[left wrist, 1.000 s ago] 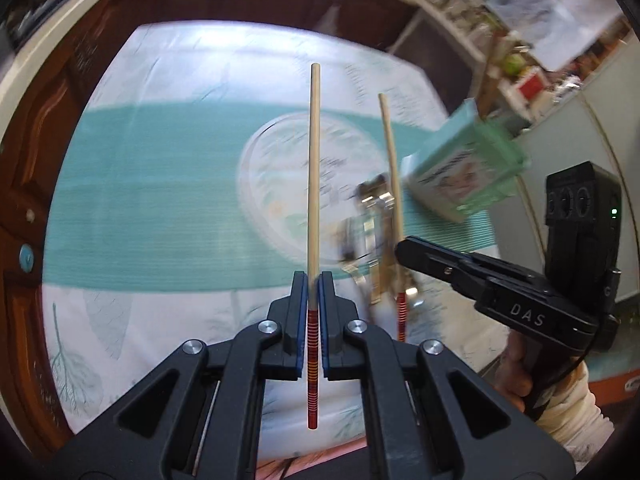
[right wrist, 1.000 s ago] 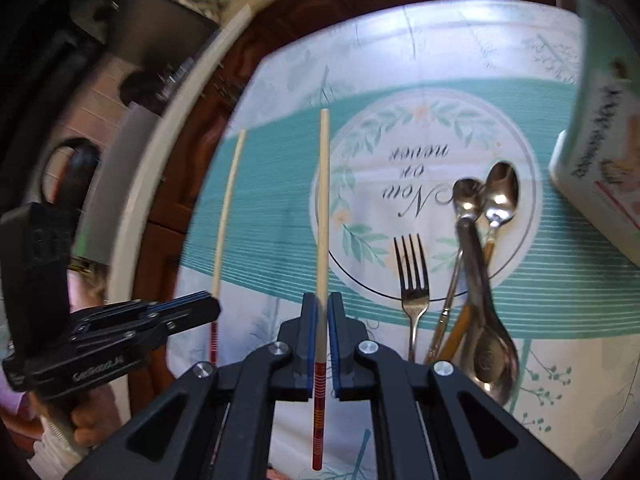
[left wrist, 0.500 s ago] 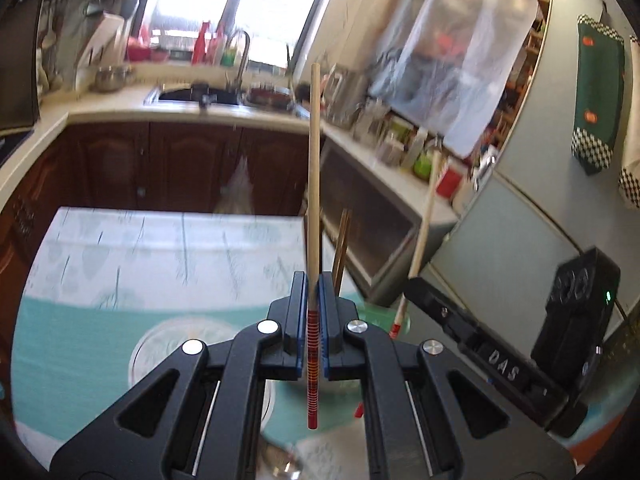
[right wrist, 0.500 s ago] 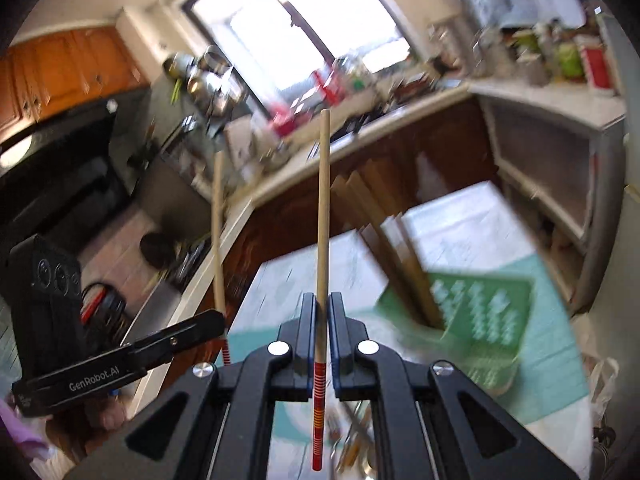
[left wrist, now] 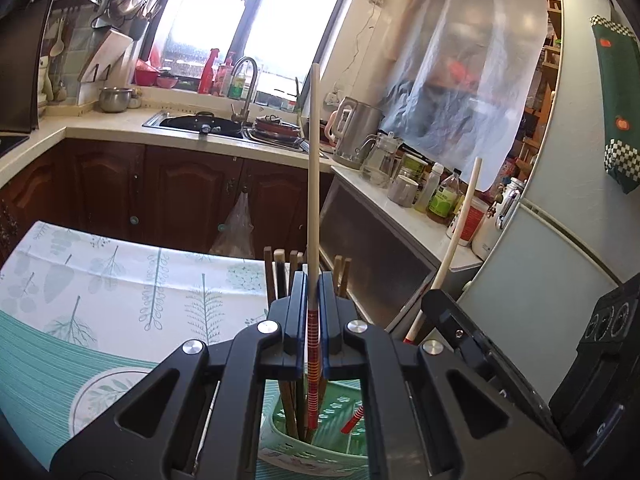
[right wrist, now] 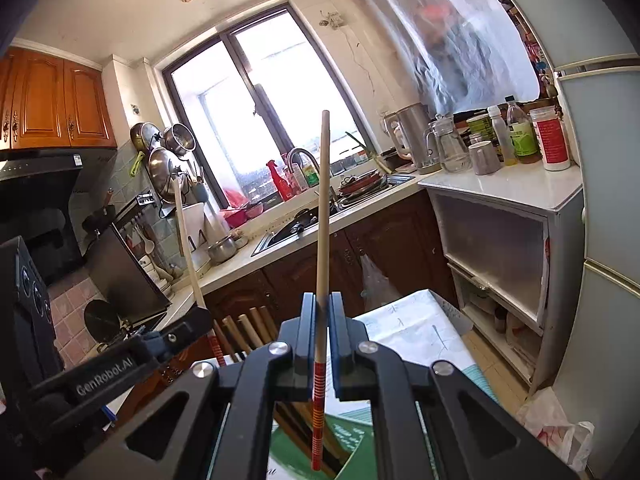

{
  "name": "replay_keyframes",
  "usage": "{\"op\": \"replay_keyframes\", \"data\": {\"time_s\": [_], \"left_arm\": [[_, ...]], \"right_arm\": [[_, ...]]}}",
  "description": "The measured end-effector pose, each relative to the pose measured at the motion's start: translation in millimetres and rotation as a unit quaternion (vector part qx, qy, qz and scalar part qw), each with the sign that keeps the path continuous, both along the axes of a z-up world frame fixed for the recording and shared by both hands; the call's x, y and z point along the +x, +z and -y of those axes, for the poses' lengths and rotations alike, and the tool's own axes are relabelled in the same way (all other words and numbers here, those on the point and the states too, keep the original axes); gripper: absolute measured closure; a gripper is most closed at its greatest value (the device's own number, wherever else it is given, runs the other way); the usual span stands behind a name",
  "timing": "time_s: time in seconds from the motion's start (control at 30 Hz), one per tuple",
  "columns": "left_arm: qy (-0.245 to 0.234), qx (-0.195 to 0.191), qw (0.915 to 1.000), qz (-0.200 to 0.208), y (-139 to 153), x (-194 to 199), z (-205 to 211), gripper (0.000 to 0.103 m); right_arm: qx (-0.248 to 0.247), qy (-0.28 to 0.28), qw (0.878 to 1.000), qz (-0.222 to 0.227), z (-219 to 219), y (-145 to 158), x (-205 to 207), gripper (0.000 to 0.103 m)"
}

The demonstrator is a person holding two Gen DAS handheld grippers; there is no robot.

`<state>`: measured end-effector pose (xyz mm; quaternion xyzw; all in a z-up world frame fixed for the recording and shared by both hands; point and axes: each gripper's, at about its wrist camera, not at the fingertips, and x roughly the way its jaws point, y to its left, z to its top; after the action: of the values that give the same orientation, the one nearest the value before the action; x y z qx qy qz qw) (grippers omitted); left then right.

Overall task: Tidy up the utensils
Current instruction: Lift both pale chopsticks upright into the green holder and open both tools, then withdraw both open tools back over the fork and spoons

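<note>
Nearest the left wrist camera, the left hand-held gripper [left wrist: 313,320] is clamped on a pale chopstick [left wrist: 313,200] with a red-banded lower end. The stick stands nearly upright, and its red end dips into the green holder [left wrist: 336,408] directly below the jaws. Several dark wooden chopsticks [left wrist: 280,264] already stand in that holder, their tops showing just behind the jaws.

In the right wrist view, the right hand-held gripper [right wrist: 322,340] is likewise closed on a second chopstick [right wrist: 323,208], also upright, its red-striped end hanging over the holder's green opening [right wrist: 352,436]. Whether that tip touches anything inside cannot be told. The two tools sit side by side: the right one appears at the right edge of the left view with its stick tilted, and the left one appears at the left edge of the right view.

The holder stands on the bench [left wrist: 120,280], which is covered by a leaf-printed cloth with a teal band. Beyond it lie dark wooden cabinets [left wrist: 180,192], a sink [left wrist: 200,122] with a tap under a bright window [left wrist: 224,20], a kettle [left wrist: 352,132], and a refrigerator [left wrist: 560,220] at the right.
</note>
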<state>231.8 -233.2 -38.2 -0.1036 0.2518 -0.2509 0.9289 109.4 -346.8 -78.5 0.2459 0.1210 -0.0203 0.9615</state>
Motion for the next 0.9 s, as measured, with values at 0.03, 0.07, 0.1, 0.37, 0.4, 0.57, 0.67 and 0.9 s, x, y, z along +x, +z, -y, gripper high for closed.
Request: {"op": "replay_keyframes", "data": {"time_s": [0.03,0.07,0.1,0.37,0.4,0.57,0.67,0.9], "left_arm": [[0.001,0.001,1.0,-0.001,-4.7,1.9,1.9,0.1],[0.001,0.001,1.0,0.0,-10.7,2.2,3.3,0.1],[0.001,0.001,1.0,0.002,-17.4,-0.9,-0.7,0.1],[-0.035,0.039,0.9986,-0.007,-58.8,-21.2,-8.0,0.099],[-0.04,0.041,0.9982,-0.015,-62.7,-24.4,-10.1,0.099],[-0.042,0.053,0.9957,-0.062,-78.4,-36.5,-29.2,0.086],[-0.029,0.049,0.9942,-0.091,-82.2,-39.7,-45.1,0.068],[-0.007,0.064,0.9904,-0.123,-82.3,-53.6,-83.6,0.066]], "right_arm": [[-0.005,0.0,1.0,0.001,0.7,-2.3,2.7,0.098],[-0.014,0.0,1.0,0.003,-0.6,-6.7,3.8,0.098],[-0.024,0.002,1.0,0.005,-2.4,-10.1,5.1,0.097],[-0.1,0.071,0.992,-0.009,-24.8,-38.2,6.2,0.097],[-0.103,0.087,0.991,-0.017,-26.2,-41.5,5.6,0.097],[-0.115,0.153,0.98,-0.063,-35.1,-48.1,-1.1,0.096],[-0.104,0.163,0.978,-0.076,-37.2,-46.2,-5.5,0.087],[-0.067,0.152,0.983,-0.078,-34.6,-37.5,-13.4,0.084]]}}
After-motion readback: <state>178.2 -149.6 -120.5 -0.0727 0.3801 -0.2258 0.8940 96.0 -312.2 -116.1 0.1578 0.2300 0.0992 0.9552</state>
